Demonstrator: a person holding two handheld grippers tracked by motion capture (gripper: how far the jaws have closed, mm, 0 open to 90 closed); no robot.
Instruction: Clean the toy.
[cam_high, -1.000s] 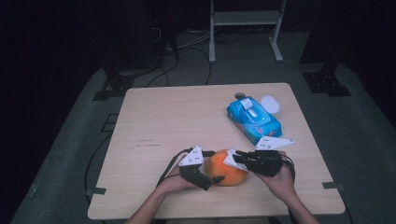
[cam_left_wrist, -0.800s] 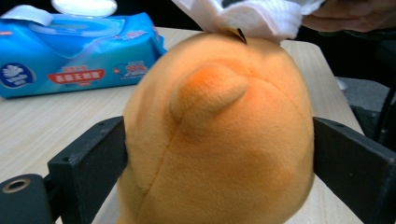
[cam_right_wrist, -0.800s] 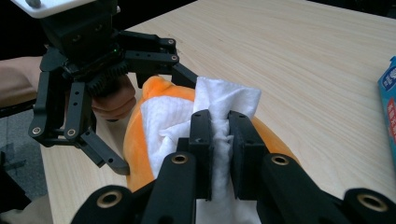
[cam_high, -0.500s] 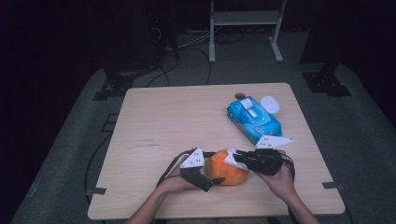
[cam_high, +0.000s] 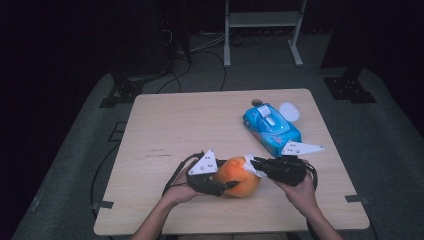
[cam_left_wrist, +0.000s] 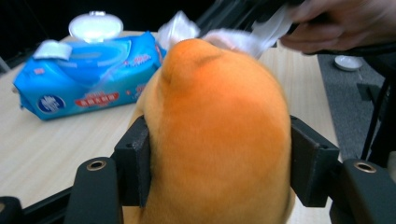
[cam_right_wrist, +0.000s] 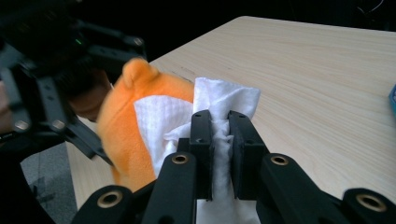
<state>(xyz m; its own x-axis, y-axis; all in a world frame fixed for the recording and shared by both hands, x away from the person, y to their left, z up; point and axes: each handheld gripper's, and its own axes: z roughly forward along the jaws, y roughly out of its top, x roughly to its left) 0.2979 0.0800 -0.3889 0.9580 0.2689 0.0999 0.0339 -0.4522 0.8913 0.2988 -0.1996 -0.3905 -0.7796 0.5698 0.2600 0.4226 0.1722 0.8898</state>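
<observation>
Left tongs (cam_high: 231, 184), just closing, are gripping the toy (cam_high: 242, 176); right tongs (cam_high: 253, 162) are pinching a wipe (cam_right_wrist: 224, 107), wiping it; next, probably rub more.

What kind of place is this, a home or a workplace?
Probably a recording studio or lab, not a home: one bare wooden table on grey floor matting, dark surroundings, loose cables and a metal stand behind it.

A blue pack of wet wipes (cam_high: 271, 129) lies with its white lid (cam_high: 289, 111) flipped open near the far right corner of a light wooden table (cam_high: 180, 120), beyond which cables (cam_high: 210, 47) trail across grey floor.
</observation>
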